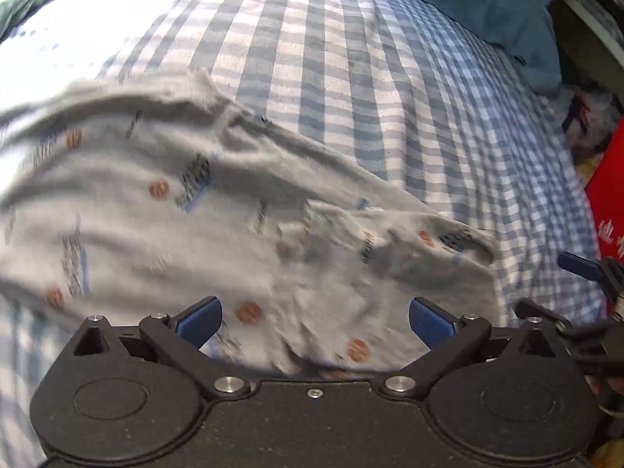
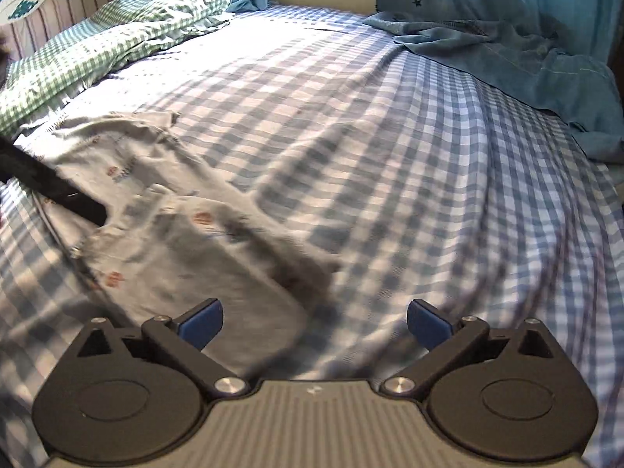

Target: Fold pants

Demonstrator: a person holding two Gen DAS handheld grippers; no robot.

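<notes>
The pants (image 1: 202,210) are light grey with small orange and dark blue prints. They lie crumpled on the blue checked bed sheet (image 1: 351,78). In the left wrist view they fill the lower left and middle, and my left gripper (image 1: 315,321) hangs open just above them, holding nothing. In the right wrist view the pants (image 2: 167,226) lie to the left. My right gripper (image 2: 315,321) is open and empty over the edge of the pants and the sheet (image 2: 390,156). The left tool shows as a dark bar (image 2: 50,183) across the pants.
A green checked pillow and quilt (image 2: 117,35) lie at the bed's far left. A blue blanket (image 2: 526,62) is bunched along the far right edge. A red object (image 1: 608,195) stands beside the bed at the right. The right tool shows at the right edge (image 1: 585,269).
</notes>
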